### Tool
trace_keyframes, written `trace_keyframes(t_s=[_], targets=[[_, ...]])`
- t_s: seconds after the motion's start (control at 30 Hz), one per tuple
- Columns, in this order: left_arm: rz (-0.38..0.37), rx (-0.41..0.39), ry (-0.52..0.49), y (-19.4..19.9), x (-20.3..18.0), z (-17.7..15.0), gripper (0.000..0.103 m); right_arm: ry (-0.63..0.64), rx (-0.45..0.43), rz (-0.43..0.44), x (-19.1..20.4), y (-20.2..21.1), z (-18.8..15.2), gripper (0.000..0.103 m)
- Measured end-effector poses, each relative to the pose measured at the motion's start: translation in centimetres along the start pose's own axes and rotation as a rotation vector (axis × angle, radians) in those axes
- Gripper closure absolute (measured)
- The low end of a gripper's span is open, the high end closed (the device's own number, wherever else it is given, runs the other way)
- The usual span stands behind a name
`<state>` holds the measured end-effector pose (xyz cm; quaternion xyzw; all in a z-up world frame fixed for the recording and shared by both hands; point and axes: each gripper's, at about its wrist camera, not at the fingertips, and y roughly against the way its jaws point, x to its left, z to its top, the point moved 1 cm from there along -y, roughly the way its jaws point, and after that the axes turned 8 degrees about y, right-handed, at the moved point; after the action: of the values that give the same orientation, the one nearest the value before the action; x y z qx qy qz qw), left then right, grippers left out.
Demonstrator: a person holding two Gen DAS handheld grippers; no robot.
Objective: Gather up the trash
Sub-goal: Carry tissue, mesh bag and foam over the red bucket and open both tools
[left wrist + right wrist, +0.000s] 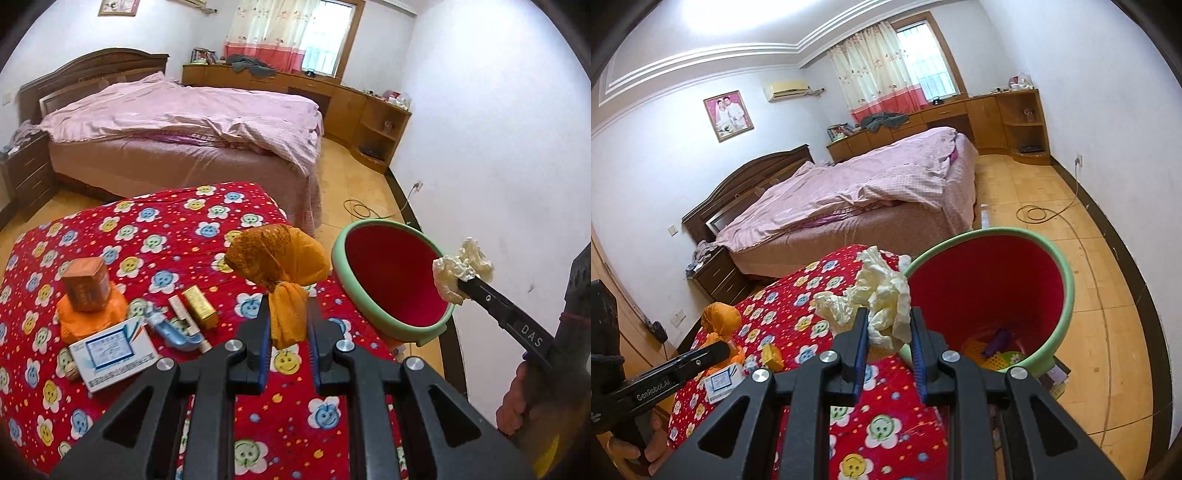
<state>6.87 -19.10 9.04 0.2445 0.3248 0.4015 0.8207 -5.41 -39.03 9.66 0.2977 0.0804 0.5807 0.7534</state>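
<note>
Two tools, left tool point(287, 314) clamped on one orange bag point(277, 258), right tool point(888, 328) on one crumpled tissue point(882, 295).

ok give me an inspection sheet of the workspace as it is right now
surface: table under a red flowered cloth
job's things: orange bag in the left gripper; crumpled tissue in the right gripper; bin, green rim, red inside, beside the table, some trash at its bottom
clutter: orange box, white box, gold box, blue item on the cloth
grippers: both lifted above the cloth, jaws shut on their loads
cables: cord coiled on the floor, running to a wall socket
surroundings: bed, wooden cabinets, curtained window
</note>
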Motion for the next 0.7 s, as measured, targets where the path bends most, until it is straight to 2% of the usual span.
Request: trace_keyframes(t_s=[0.3, 0.7], targets=[[-0.018, 0.026, -0.037, -2.5, -2.1, 0.7, 0.087, -0.025, -0.004, -0.038, -2.2, -0.7, 0.6, 0.08], [-0.062, 0.106, -0.081, -8.4, -5.7, 1.1, 0.087, -0.074, 0.023, -0.083, -6.0, -2.9, 1.1, 0.08]])
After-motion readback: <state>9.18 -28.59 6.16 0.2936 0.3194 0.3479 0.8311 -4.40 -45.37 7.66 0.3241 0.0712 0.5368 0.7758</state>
